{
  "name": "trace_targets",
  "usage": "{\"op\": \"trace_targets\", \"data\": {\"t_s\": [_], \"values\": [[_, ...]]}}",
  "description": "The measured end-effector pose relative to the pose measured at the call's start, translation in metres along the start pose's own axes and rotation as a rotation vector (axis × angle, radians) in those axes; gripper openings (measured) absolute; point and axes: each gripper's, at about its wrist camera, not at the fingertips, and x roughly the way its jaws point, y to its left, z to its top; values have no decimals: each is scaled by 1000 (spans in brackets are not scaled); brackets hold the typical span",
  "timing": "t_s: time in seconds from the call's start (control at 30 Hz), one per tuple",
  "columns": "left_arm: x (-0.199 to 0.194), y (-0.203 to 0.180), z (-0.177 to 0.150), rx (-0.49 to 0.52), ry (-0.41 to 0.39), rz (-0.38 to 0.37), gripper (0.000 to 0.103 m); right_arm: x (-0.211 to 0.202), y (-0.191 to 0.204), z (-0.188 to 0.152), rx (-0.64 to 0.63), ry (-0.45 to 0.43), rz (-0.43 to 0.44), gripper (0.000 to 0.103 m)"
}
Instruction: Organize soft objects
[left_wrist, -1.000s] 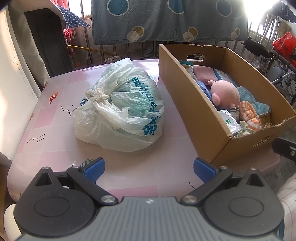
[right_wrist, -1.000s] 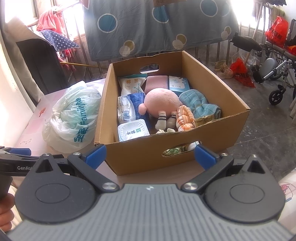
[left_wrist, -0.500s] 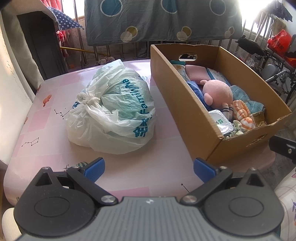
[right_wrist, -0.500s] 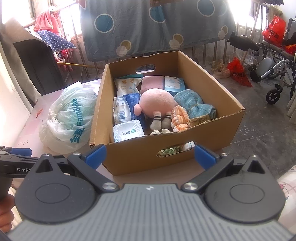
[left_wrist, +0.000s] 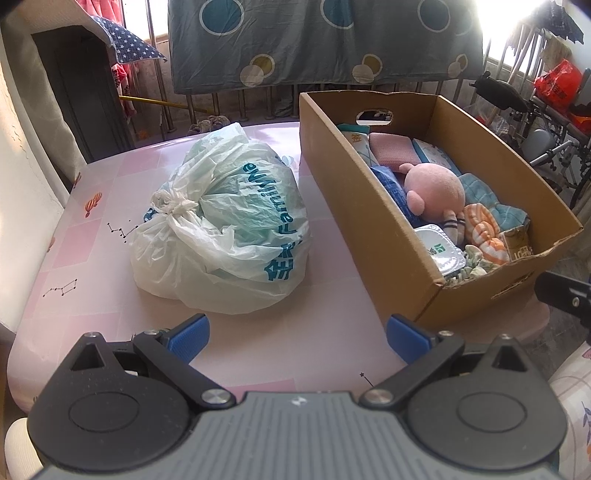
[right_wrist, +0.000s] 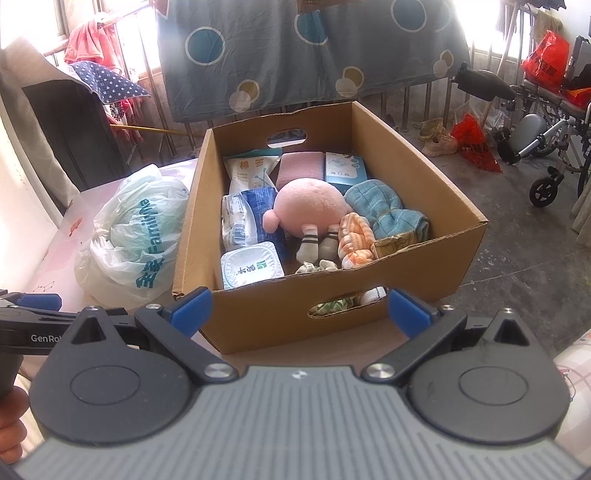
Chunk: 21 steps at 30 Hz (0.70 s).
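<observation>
**Both claws open, soft things in the box, bag on the table**

While both claws hang short of the goods, nothing is held. Left gripper (left_wrist: 297, 334): jaws spread wide, empty, over the near part of the pink table (left_wrist: 92, 258), aimed at the gap between bag and box. Right gripper (right_wrist: 297, 308): jaws spread wide, empty, in front of the near wall of the cardboard box (right_wrist: 413, 177), the blue pads either side of its handle slot.

Knotted white plastic bag (left_wrist: 229, 225) lies on the table just left of the box, apart from it, knot toward the left.

Inside the box: pink plush toy (right_wrist: 310, 206) near the middle, its striped feet toward the near wall; blue cloth (right_wrist: 384, 210) to its right; orange striped cloth (right_wrist: 354, 240) between them at the front; folded pink towel (right_wrist: 299, 170) at the back; sealed white tub (right_wrist: 253, 267) front left; packets along the left side and back.

Behind, a spotted blue sheet (right_wrist: 295, 48) hangs on a railing; a wheelchair (right_wrist: 543, 136) stands on the floor at right.
</observation>
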Motion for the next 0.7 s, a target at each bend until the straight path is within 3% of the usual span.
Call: {"op": "trace_targets", "data": {"t_s": [0.7], "values": [[5, 5, 2, -18, 9, 10, 102, 9, 4, 4, -16, 15, 6, 102]]}}
